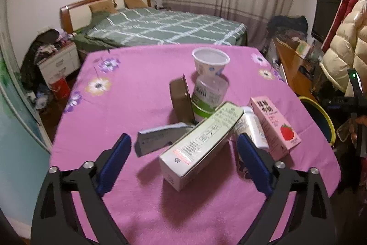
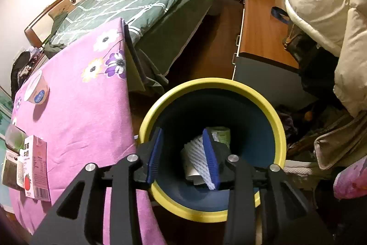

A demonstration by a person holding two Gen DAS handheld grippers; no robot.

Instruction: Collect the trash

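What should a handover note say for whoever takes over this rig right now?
Left gripper: open, empty, straddling the green tea box on the pink tablecloth.
Right gripper: open, empty, over the yellow-rimmed bin.
Done: crumpled white paper and a green-labelled item already binned.
Left: tea box, strawberry milk carton, white bottle, clear bottle, paper cup, brown case, grey packet.

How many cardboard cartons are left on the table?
2 for sure: the green-and-white carton tilted between the left hand-held gripper's open jaws, and the pink strawberry milk carton lying to its right. Others may hide in the pile.
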